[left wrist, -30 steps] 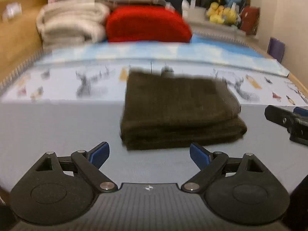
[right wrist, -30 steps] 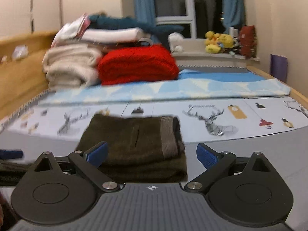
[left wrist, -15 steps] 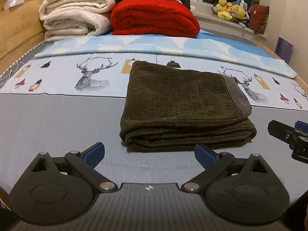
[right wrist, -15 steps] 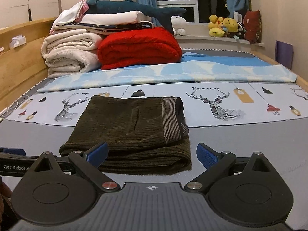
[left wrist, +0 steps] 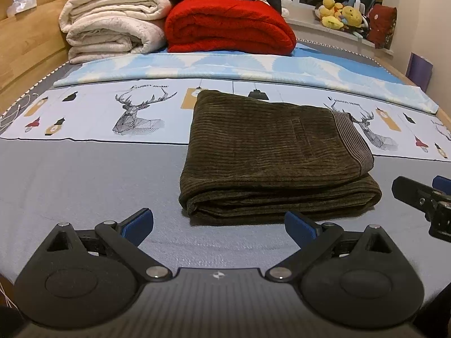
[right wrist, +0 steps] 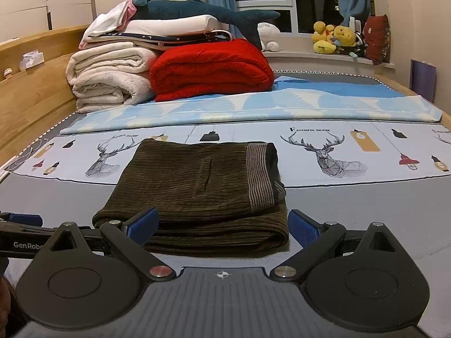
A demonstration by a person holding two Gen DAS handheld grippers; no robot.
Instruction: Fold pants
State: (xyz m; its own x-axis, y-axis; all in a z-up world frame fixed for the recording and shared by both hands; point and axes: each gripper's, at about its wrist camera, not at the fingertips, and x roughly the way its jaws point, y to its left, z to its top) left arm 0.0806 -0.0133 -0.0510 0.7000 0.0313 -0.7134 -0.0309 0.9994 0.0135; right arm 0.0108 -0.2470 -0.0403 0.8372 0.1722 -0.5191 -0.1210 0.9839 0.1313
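Left wrist view: pants lie folded on the bed, mid-frame, ahead of the left tool, long axis across. Right tool sits nearer (pants at lower centre). Both tools gape wide, empty.
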